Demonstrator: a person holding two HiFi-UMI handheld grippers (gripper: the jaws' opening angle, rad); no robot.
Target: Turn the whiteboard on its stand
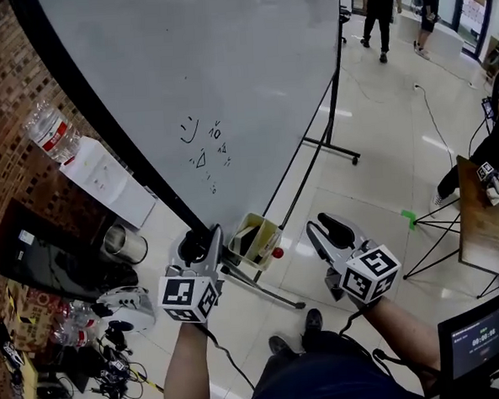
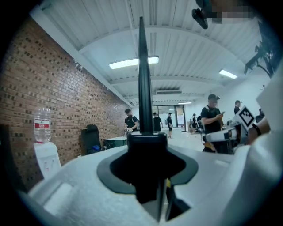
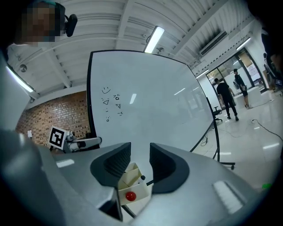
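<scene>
Left gripper (image 1: 203, 239): pinches whiteboard (image 1: 225, 78) edge. Right gripper (image 1: 329, 228): gapes empty, clear of whiteboard, near tray (image 1: 256, 238).

L gripper (image 1: 203, 237) jaws clamped; R gripper (image 1: 317, 225) jaws apart, empty.

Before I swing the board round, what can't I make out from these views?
- Top of the whiteboard: head view, cut off by the picture's upper edge.
- Its scribbles: too small to read in any view.
- Its bottom edge: right gripper view, behind the right tool.
- Its face: left gripper view, only the frame shows edge-on, clamped in the left tool.
- Contents of the box: head view, walls hide most.
</scene>
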